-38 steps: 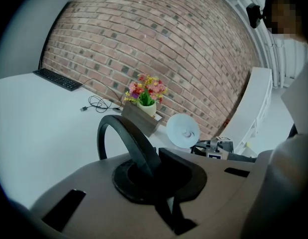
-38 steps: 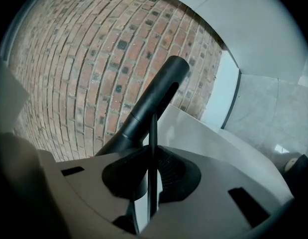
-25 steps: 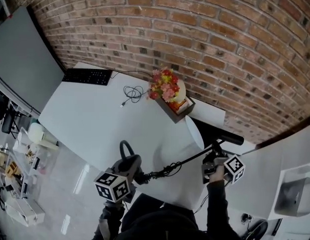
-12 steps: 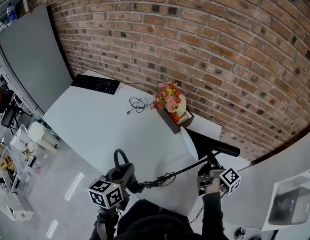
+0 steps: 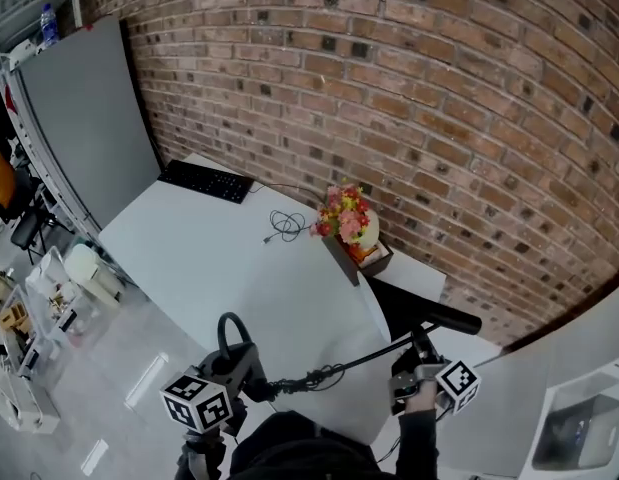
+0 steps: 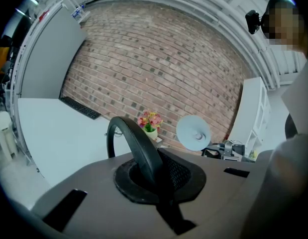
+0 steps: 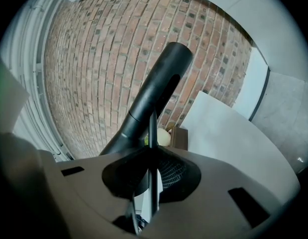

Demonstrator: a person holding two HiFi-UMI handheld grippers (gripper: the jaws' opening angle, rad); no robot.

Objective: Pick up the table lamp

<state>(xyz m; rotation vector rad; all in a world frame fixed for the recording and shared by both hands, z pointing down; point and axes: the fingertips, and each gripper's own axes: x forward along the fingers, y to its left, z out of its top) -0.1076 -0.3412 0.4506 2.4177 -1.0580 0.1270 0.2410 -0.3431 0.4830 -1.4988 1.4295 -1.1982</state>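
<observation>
Setting: brick wall (image 5: 389,88) behind a white table (image 5: 219,258). A keyboard (image 5: 207,181), a loose cable (image 5: 285,226) and a box of flowers (image 5: 346,213) lie toward the table's far side.
Task item: the table lamp (image 5: 359,356) is black, with a thin rod. It hangs at the table's near edge, just in front of the person, and appears clear of the surface.
Left gripper (image 6: 156,180): jaws closed tight on the lamp's black loop (image 6: 131,143), which arches up out of them.
Right gripper (image 7: 151,178): jaws clamped on the thin rod. The cylindrical lamp head (image 7: 156,91) rises beyond them toward the wall.
Long axis: runs crosswise from the left gripper to the right one, the right end somewhat farther from the person in the head view.
Nearer hand: neither, as each holds one end of the lamp.
Governing relation: the table lies ahead of and below the span, and the flower box is near the head end.
Assessment: the lift looks nearly complete. Further raising calls for both ends to rise together, or the rod will twist in the grips.
</observation>
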